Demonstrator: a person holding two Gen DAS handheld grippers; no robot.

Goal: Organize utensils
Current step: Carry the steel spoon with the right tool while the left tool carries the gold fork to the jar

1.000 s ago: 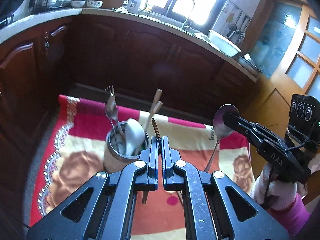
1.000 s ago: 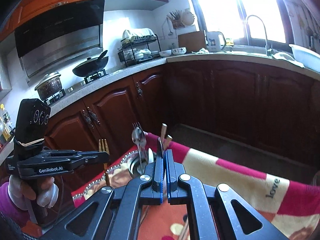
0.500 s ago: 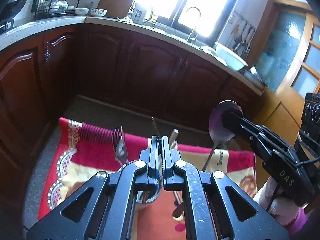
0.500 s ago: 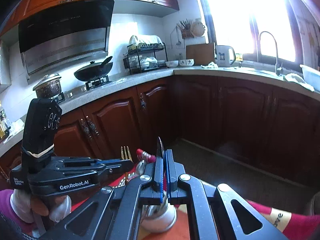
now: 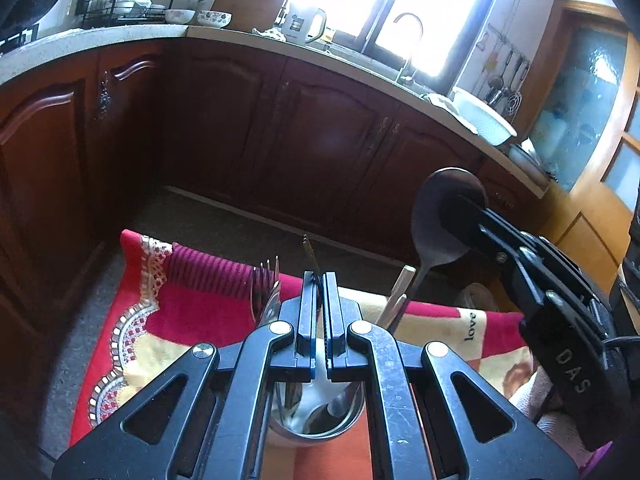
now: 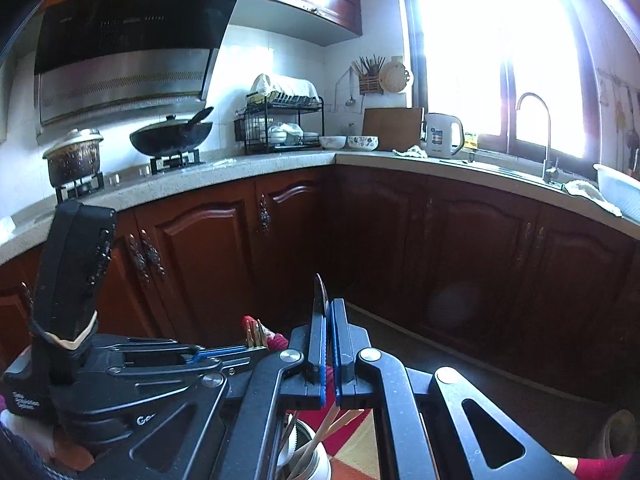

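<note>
Kitchen setup, two tools, one in each hand. My left tool (image 5: 319, 280) was clamped shut on a gold fork (image 6: 254, 330), gripped edge-on so that from the left wrist camera I only saw a thin sliver poking up past the fingertips; the right wrist view showed its tines sticking out beyond the tip. My right tool (image 6: 329, 308) was closed on a metal spoon (image 5: 442, 224), pinched at the bowl, with the handle hanging down toward the metal utensil cup (image 5: 316, 428).

That cup stood on the red and cream patterned cloth (image 5: 192, 316) covering the surface, right underneath the left tool, partly hidden behind its fingers. Inside it I could make out a silver fork (image 5: 267, 280) with tines up on the left side, a pair of pale chopsticks (image 5: 398, 290) leaning out to the right, and a light-coloured spoon bowl down inside. The held spoon's bowl sat well above and to the right of the cup, while its handle ran down beside the chopsticks. Dark wood cabinets (image 5: 312, 136) filled the background.
</note>
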